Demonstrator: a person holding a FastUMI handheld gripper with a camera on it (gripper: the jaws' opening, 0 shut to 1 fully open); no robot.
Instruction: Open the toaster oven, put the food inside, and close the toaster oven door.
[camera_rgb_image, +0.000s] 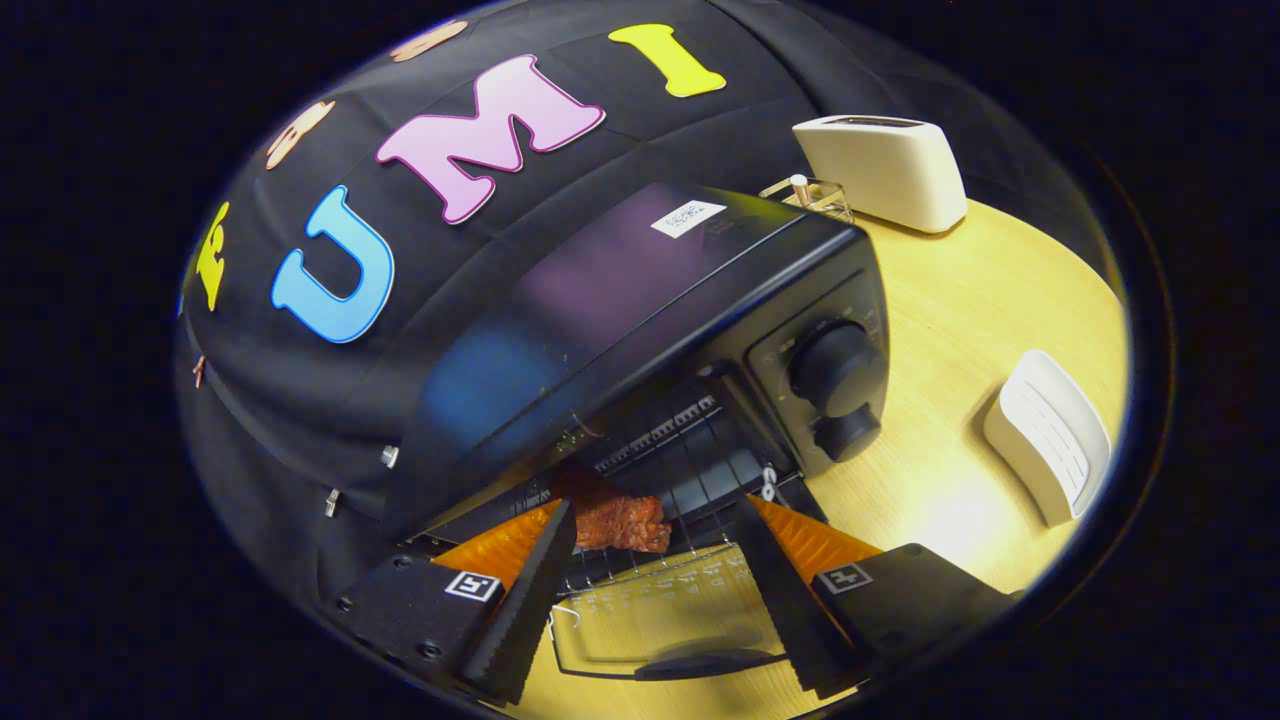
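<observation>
The black toaster oven (640, 290) stands on the wooden table with its glass door (650, 610) folded down flat under my fingers, the door handle (700, 662) nearest to me. A reddish-brown piece of food (625, 522) lies on the wire rack (690, 480) just inside the oven mouth. My gripper (655, 510) is open, its fingertips at the oven opening. The food sits between the fingers, close against the left fingertip (560, 530) and well apart from the right one.
Two black knobs (835, 365) sit on the oven's right panel. A white toaster (885, 170) stands behind the oven, with a small clear holder (812, 195) beside it. A white ribbed object (1050, 435) lies on the table (950, 290) to the right.
</observation>
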